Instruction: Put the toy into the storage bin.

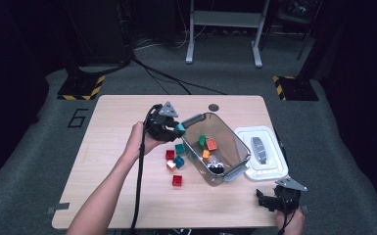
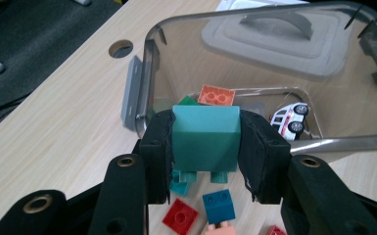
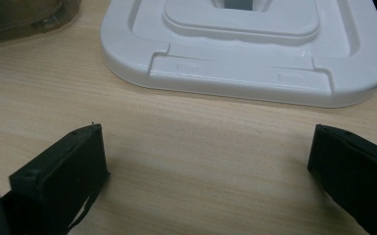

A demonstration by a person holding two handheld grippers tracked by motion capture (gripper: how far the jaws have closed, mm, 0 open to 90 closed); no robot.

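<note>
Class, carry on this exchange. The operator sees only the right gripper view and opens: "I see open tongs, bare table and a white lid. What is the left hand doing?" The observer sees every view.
Observer: The left tongs are shut on a teal brick.
Operator: Where are they holding it?
Observer: Just at the rim of a clear bin, not yet inside it.
Operator: Is anything in that bin?
Observer: Yes, an orange brick, a green brick and a white toy car.
</note>
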